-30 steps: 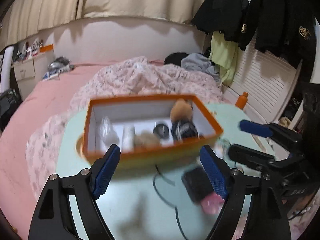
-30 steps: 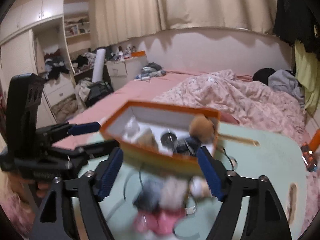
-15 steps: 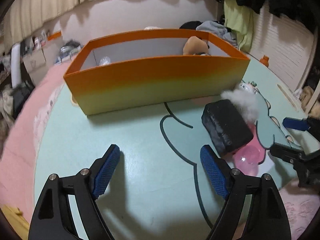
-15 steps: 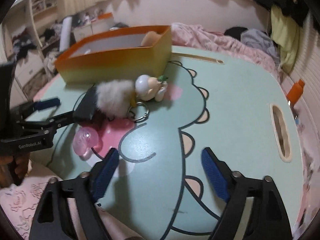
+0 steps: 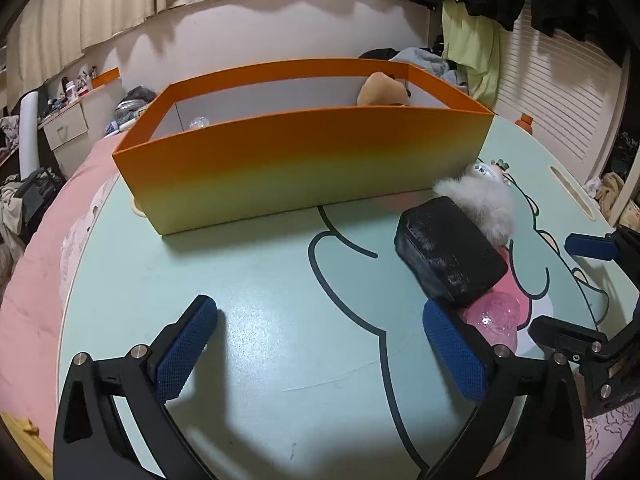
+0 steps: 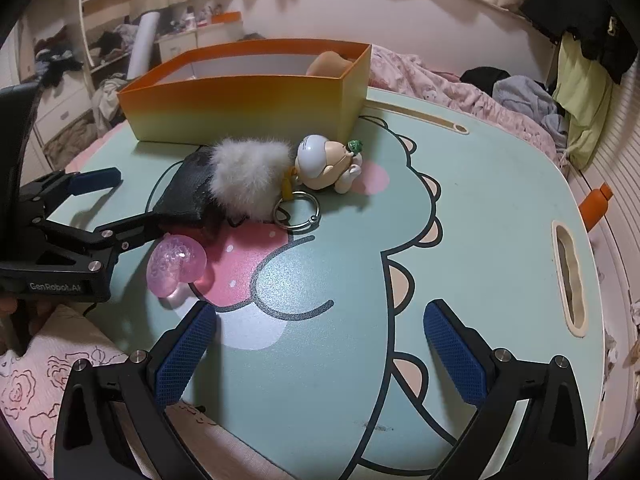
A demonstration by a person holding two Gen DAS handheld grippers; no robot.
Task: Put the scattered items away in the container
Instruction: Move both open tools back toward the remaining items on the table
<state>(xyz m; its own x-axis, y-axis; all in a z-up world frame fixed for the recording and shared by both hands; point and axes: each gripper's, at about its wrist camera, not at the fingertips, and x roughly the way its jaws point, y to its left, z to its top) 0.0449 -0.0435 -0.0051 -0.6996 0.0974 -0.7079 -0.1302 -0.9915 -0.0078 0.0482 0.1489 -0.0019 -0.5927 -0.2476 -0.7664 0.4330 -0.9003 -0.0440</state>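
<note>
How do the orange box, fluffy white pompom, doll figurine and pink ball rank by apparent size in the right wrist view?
1. orange box
2. fluffy white pompom
3. doll figurine and pink ball: look about alike; the ball is nearer the camera, so unranked.

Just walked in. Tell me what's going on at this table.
A person holds a claw in each hand, tidying loose things into the orange box. Both the left claw and the right claw are open and empty, hovering above the dinosaur-print table. Outside the box lie a black pouch, a white fur pompom, a small figurine and a pink glittery ball. A tan plush is already inside.
</note>
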